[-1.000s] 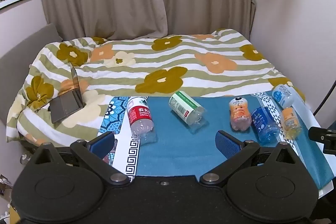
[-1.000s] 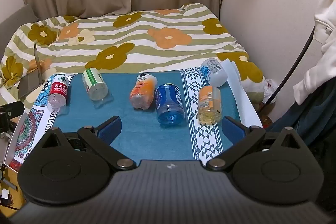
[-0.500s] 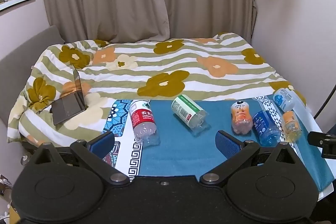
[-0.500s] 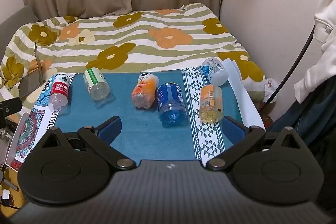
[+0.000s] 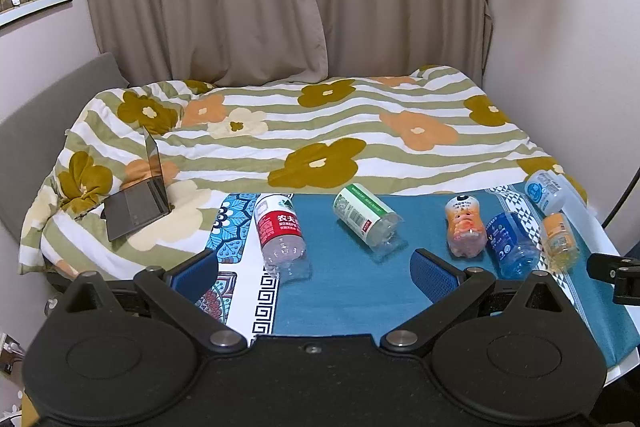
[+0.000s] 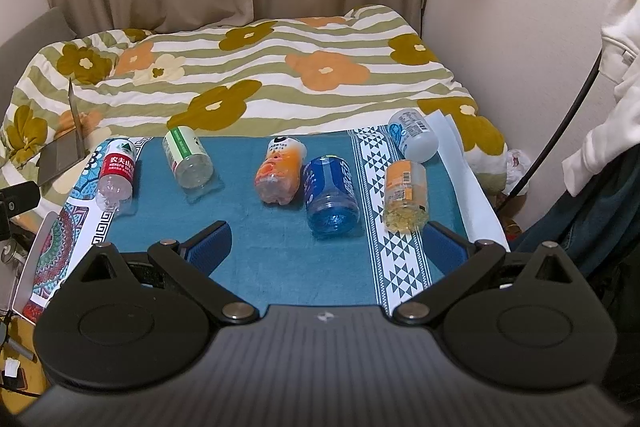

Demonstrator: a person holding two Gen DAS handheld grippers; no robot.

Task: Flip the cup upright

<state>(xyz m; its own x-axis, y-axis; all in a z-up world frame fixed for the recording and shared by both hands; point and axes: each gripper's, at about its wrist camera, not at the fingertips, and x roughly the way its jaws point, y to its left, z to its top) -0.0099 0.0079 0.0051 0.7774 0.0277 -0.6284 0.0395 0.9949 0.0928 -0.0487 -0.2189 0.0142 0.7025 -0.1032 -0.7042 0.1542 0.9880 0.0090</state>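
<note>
Six bottles (image 6: pixel 331 197) flat on the blue cloth (image 6: pixel 256 251); left gripper (image 5: pixel 316 273) and right gripper (image 6: pixel 326 247) both spread wide, empty

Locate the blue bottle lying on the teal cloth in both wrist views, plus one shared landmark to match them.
Left wrist: blue bottle lies at right, just beyond the left gripper's right fingertip, between the orange bottle and the yellow bottle.
Right wrist: blue bottle lies near centre, ahead of the open right gripper, same neighbours on each side.
Shared landmark: the red-label bottle at the cloth's left edge.
</note>
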